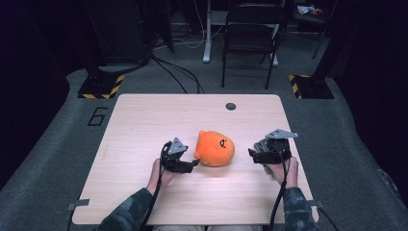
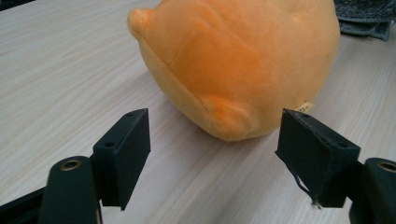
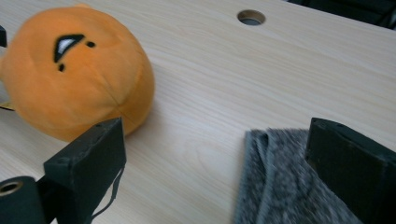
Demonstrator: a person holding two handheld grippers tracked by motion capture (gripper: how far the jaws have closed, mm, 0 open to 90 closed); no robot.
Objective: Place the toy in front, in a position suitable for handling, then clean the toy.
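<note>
An orange round plush toy [image 1: 214, 148] with a small stitched face lies near the middle of the wooden table [image 1: 139, 125]. My left gripper [image 1: 193, 164] sits just left of it, open. In the left gripper view the plush [image 2: 243, 60] lies just ahead of the gap of the left gripper [image 2: 212, 154], and neither pad touches it. My right gripper [image 1: 254, 155] is to the plush's right, open. In the right gripper view a folded grey cloth [image 3: 280, 182] lies on the table under the right gripper [image 3: 224, 158], partly hidden by its right-hand jaw. The plush [image 3: 74, 79] shows farther off at the left.
A round cable hole [image 1: 231, 106] is in the table's far side. A black chair [image 1: 250, 33] and cables stand on the floor beyond the table. The grey cloth [image 2: 364, 16] shows behind the plush in the left gripper view.
</note>
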